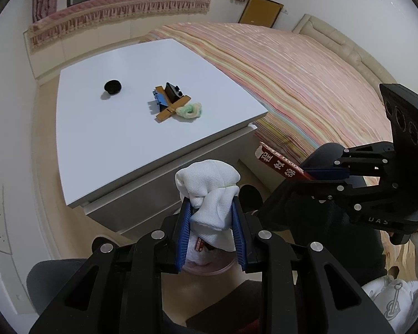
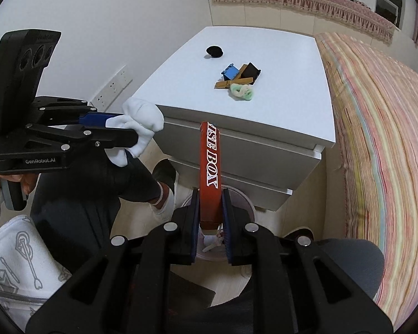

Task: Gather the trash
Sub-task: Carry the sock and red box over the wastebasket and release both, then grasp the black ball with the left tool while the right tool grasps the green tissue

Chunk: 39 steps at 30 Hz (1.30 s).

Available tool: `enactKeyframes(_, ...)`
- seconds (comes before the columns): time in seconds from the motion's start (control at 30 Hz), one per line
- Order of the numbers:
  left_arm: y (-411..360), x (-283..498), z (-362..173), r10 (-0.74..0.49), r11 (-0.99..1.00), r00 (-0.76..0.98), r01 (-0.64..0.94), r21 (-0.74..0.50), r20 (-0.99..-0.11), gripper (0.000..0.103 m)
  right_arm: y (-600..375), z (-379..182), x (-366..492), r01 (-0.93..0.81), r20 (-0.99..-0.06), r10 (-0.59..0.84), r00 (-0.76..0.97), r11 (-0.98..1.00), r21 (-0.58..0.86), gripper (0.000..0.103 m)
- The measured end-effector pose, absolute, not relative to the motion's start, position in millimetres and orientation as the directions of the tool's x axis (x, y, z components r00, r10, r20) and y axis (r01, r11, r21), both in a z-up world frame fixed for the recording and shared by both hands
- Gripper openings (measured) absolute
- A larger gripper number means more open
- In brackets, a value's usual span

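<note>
Trash is held in both grippers above a pink-rimmed bin [image 2: 246,199] that is seen on the floor below, in front of the white drawer unit. A striped bed [image 1: 306,83] is shown beside the white tabletop [image 1: 111,139]. On the tabletop, a black box [image 1: 172,90], a blue piece [image 1: 157,100], a wooden clip [image 1: 172,108], a green-and-white hair tie [image 1: 189,110] and, apart from these, a small black round object [image 1: 112,86] are left lying. A crumpled white cloth [image 1: 211,194] is clamped between the blue pads of the left gripper [image 1: 211,217]. A flattened red carton [image 2: 209,172], lettered in white, is gripped upright by the right gripper [image 2: 210,222].
</note>
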<state>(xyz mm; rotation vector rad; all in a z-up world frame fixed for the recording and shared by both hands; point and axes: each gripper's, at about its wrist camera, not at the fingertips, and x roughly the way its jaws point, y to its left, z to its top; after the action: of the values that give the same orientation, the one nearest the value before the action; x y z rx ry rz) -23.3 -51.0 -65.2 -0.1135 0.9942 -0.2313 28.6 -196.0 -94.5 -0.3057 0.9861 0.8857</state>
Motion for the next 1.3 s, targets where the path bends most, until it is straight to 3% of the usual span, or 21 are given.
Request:
enactKeyframes(0.1, -53, -22, -67, -0.257, 0.966, 0.511, 0.148, -0.21, -0.821, 0.031, -196, -95, 28, -0.768, -0.824, 0.512, 0.24, 0.62, 0.161, 0.016)
enactKeyframes(0.17, -54, -21, -69, -0.271, 0.962, 0.496, 0.156, -0.223, -0.825, 0.049, -197, -97, 29, -0.769, -0.828, 0.51, 0.232, 0.618, 0.165, 0.02)
enactKeyframes(0.2, -55, -22, -70, -0.265, 0.964, 0.497, 0.157, -0.215, -0.826, 0.054, -198, -98, 30, -0.766, -0.83, 0.505, 0.235, 0.622, 0.161, 0.041)
enactKeyframes(0.23, -55, -22, -71, -0.256, 0.966, 0.501, 0.153, -0.207, -0.827, 0.066, -199, -99, 30, -0.761, -0.829, 0.504, 0.242, 0.628, 0.159, 0.071)
enactKeyframes(0.27, -54, -22, -71, -0.245, 0.969, 0.508, 0.141, -0.2, -0.826, 0.078, -200, -99, 31, -0.757, -0.826, 0.507, 0.248, 0.633, 0.162, 0.08)
enactKeyframes(0.33, -48, -23, -70, -0.211, 0.977, 0.53, 0.108, -0.182, -0.821, 0.087, -201, -101, 34, -0.747, -0.832, 0.492, 0.256, 0.647, 0.153, 0.091)
enactKeyframes(0.53, -37, -25, -66, -0.18, 0.983, 0.555, 0.064, -0.174, -0.812, 0.095, -199, -104, 38, -0.739, -0.839, 0.477, 0.262, 0.658, 0.143, 0.093)
enactKeyframes(1.3, 2, 8, -47, -0.131, 0.988, 0.594, 0.008, -0.156, -0.794, 0.095, -174, -74, 77, -0.749, -0.805, 0.512, 0.299, 0.649, 0.135, 0.098)
